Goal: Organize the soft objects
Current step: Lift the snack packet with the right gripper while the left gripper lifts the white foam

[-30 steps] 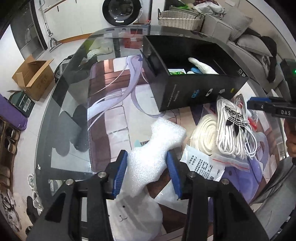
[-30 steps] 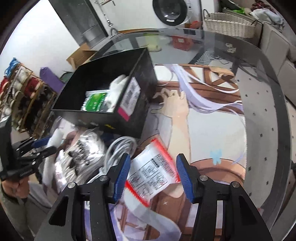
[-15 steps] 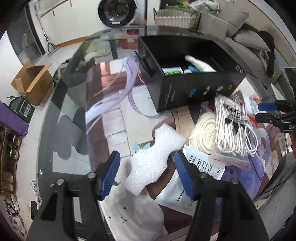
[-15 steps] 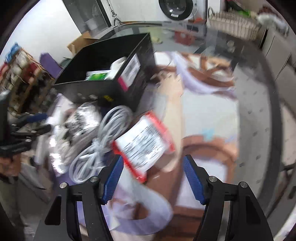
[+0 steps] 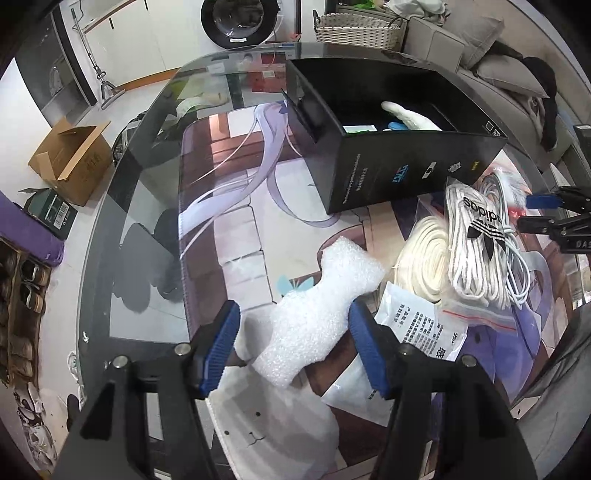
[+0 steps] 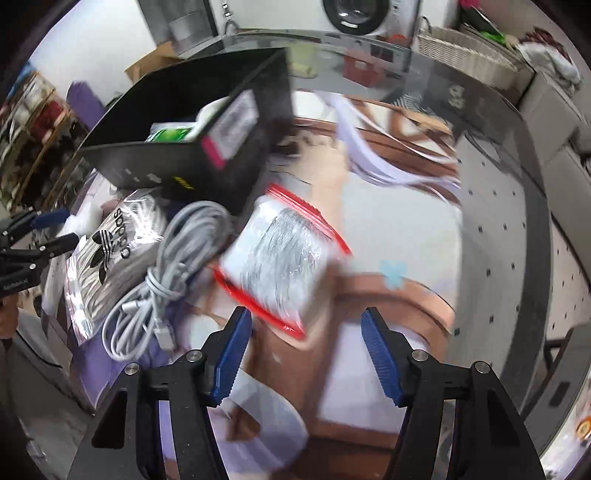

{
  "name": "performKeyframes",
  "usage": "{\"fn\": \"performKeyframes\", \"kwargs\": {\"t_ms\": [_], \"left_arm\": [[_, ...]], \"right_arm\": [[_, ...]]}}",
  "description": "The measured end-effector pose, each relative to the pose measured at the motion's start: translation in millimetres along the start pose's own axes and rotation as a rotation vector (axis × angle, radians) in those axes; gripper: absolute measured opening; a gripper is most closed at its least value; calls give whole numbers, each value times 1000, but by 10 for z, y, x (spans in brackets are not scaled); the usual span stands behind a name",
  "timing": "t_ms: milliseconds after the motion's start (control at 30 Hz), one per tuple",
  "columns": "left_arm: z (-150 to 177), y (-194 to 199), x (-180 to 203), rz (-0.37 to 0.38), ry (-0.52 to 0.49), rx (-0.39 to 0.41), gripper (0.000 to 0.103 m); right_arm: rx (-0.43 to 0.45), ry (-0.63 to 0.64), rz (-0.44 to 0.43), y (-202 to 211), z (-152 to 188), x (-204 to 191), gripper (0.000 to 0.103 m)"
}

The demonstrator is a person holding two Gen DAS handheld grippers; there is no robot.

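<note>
A white foam wrap piece (image 5: 325, 302) lies on the printed mat between the fingers of my left gripper (image 5: 294, 314), which stands open with its blue pads off the foam. My right gripper (image 6: 306, 321) hangs over a red-edged zip bag (image 6: 284, 254); its jaws are closing and nothing is pressed between them. The black box (image 5: 406, 162) holds a white soft item and a green pack. Beside it lie a bag of white laces (image 5: 476, 240), a cream coil (image 5: 424, 258) and a white cable (image 6: 177, 266). The right wrist view is blurred.
A printed white pouch (image 5: 424, 325) and a white cloth with a drawn face (image 5: 273, 424) lie near my left fingers. The glass table (image 5: 122, 229) curves away at the left. A cardboard box (image 5: 70, 158) stands on the floor, a wicker basket (image 5: 354, 29) behind.
My left jaws have opened off the foam, which now lies loose between them. In the right wrist view the jaws have widened and the red-edged bag has swung closer and turned.
</note>
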State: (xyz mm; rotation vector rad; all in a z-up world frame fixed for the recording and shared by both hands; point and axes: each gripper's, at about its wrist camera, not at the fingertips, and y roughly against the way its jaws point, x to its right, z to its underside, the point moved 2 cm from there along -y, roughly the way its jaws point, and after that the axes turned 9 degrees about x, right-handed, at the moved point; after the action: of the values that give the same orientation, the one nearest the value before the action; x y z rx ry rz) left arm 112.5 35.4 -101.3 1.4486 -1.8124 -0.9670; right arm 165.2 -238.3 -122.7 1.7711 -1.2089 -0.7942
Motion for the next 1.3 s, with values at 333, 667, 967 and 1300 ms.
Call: {"fn": "performKeyframes", "kwargs": {"t_ms": [333,667,967,1300], "left_arm": [[14,-29,81,-4,-27,-17,62],[58,-60,93,-12,-53,-24,62],[-139,-178,121,-34,-88,20,35],[-123,-174,4,-13,0,8,37]], "right_arm": [[60,-282,-190,-116,-277,148,64],[93,46,-62,3,-217,-97,43],[76,92,-88,171,2,-217,44],[69,118,-95,64,24,-308,44]]}}
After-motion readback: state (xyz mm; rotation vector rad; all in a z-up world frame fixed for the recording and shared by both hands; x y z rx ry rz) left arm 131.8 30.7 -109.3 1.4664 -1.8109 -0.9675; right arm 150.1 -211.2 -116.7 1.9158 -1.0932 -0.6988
